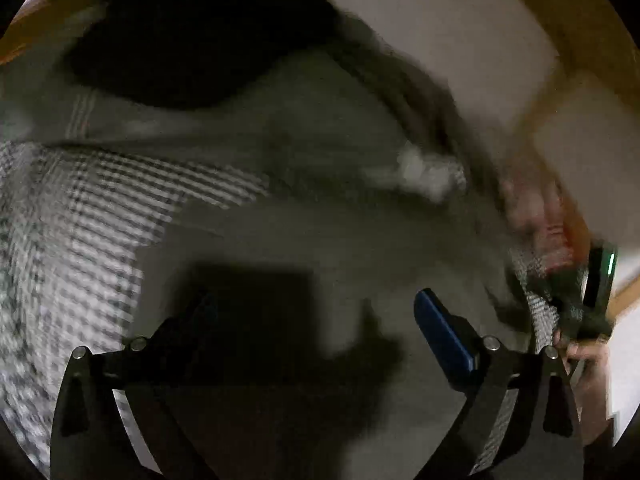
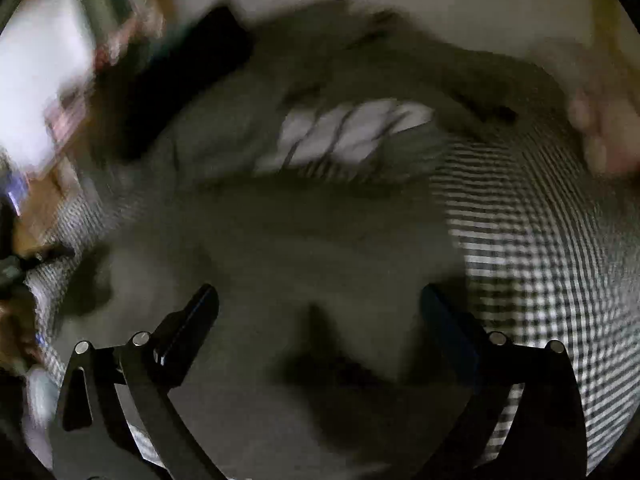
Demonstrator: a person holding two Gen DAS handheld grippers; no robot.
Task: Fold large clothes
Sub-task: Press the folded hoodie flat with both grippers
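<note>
Both pairs of jaws are standing wide apart and gripping nothing. The left gripper (image 1: 320, 324) is hanging over the large grey-green soft garment (image 1: 304, 224), with only cloth and its own shadow showing between the black fingers. The right gripper (image 2: 320, 308) is doing the same over the garment, seen in its view with a block of white slanted stripes (image 2: 344, 132) printed at about twelve o'clock from the jaws.

The garment is lying spread on a black-and-white checked cover (image 1: 72, 240), which is showing at nine o'clock in the left view and at three o'clock in the right view. A black fabric piece (image 1: 192, 36) is lying at eleven o'clock in the left view, touching the garment's far edge. Both views are heavily blurred, so seams and hems are hard to tell.

Judging from this, the step in hand is reaching for a fresh hold between folds. Doing it well probably means each gripper taking a matching outer edge, pinching a single layer, and carrying both sides over evenly so the fold is landing square.

A pale plain surface (image 1: 432, 20) is lying open beyond the garment at twelve to one o'clock, giving room for moving. An orange wooden frame (image 1: 560, 12) is crossing at two o'clock, and the person's hand (image 1: 588, 364) is sitting at three o'clock, close by.
</note>
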